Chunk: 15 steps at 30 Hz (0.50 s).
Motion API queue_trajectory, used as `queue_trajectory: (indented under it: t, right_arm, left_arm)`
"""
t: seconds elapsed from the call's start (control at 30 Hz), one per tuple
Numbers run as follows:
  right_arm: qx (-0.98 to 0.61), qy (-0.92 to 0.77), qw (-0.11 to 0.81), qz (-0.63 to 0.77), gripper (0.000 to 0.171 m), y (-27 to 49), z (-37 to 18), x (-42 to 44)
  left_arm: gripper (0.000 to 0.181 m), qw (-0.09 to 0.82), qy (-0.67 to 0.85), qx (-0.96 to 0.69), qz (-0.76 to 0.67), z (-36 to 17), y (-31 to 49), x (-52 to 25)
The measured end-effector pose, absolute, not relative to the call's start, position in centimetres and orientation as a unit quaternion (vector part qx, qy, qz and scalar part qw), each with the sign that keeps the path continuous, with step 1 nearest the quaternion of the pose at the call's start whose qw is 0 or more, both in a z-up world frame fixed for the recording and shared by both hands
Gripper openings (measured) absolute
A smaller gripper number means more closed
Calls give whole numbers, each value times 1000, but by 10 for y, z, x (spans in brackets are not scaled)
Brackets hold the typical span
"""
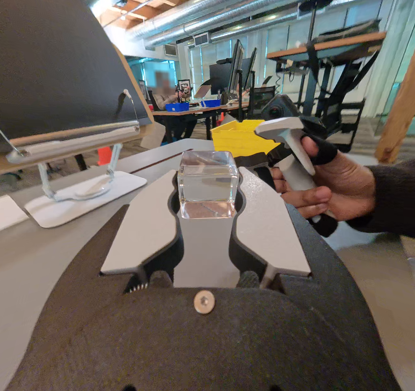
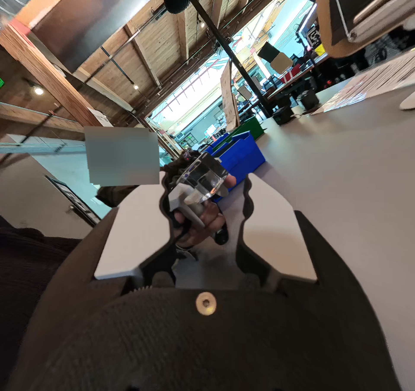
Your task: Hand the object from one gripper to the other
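A clear acrylic cube sits clamped between the two grey fingers of my left gripper, held above the grey table. The right gripper, held in a hand, hovers to the right of the cube and apart from it. In the right wrist view my right gripper is open with a wide gap. Through that gap, farther off, the cube shows in the left gripper, not between my right fingers.
A dark board on a wire stand with a white base stands at the left. A yellow bin sits behind the cube. A blue bin, a green bin and papers lie on the table.
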State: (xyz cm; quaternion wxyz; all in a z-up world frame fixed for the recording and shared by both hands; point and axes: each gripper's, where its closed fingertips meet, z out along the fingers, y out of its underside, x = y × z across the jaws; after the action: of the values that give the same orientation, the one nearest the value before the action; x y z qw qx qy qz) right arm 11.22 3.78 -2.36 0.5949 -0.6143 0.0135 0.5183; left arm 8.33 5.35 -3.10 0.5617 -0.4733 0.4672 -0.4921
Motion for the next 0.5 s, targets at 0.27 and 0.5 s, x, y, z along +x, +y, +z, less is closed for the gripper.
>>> queue_trajectory:
  t: [0.27, 0.5]
  right_arm:
    - [-642, -81, 657, 387, 88, 40, -24, 113]
    - [-658, -183, 666, 299, 88, 35, -32, 93]
  left_arm:
    - [47, 387, 379, -547, -638, -39, 72, 80]
    - [48, 209, 338, -550, -735, -44, 64, 78]
